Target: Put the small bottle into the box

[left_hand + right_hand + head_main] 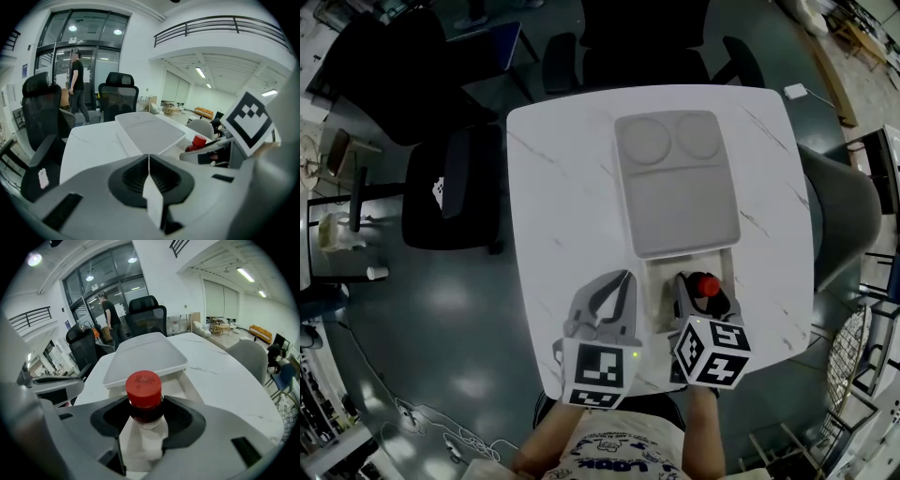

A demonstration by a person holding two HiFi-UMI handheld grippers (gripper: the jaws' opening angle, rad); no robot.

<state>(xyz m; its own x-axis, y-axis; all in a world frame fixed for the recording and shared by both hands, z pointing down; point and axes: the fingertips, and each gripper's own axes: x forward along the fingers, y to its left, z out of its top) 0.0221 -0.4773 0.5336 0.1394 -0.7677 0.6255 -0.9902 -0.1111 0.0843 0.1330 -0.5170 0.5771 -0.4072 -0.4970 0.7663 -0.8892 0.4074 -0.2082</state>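
Right gripper [145, 420] clamped on red-capped bottle [145, 389], head view placing it over the box [657, 298], left gripper [149, 164] closed, empty.

One bottle [705, 285], one box [652, 292] (one lid [678, 202]).

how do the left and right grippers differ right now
The left gripper is shut on nothing; the right gripper is shut on the red-capped bottle. The left gripper hangs over the table beside the box; the right gripper is over the box's open end. Both are closed.
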